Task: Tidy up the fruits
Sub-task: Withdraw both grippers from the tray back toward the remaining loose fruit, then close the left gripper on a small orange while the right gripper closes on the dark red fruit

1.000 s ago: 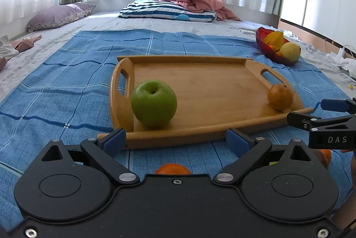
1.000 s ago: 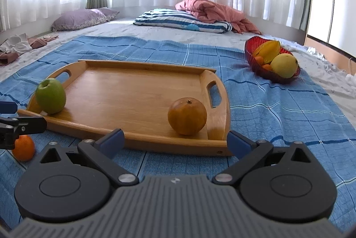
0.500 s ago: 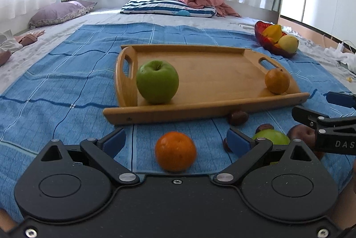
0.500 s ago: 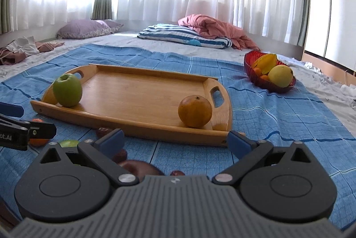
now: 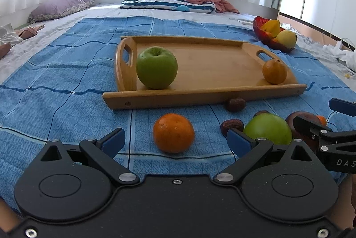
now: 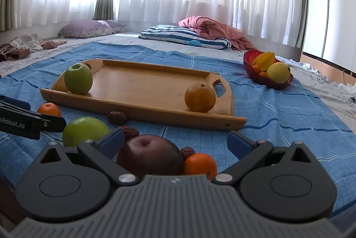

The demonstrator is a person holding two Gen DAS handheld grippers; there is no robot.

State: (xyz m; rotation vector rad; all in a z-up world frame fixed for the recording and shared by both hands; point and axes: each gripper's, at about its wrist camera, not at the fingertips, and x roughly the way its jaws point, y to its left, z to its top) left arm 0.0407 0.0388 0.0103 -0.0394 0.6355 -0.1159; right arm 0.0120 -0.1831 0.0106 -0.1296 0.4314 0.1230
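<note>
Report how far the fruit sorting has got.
Done: a green apple and a brownish-orange fruit sit on the wooden tray. In hand: nothing; the left gripper and right gripper are both open. Left on the blue blanket: two oranges, a second green apple, a dark red apple and several dried dates.

A blue checked blanket (image 5: 55, 73) covers the bed, bearing a wooden two-handled tray (image 5: 207, 95) at its centre and a red glass fruit bowl (image 6: 251, 66) near its far right corner. Loose on the blanket before the tray lie a round orange mandarin (image 5: 173, 132), a green apple (image 6: 83, 130), a dark red apple (image 6: 149, 155), a second small mandarin (image 6: 200, 165) and several wrinkled brown dates (image 5: 235, 103).
</note>
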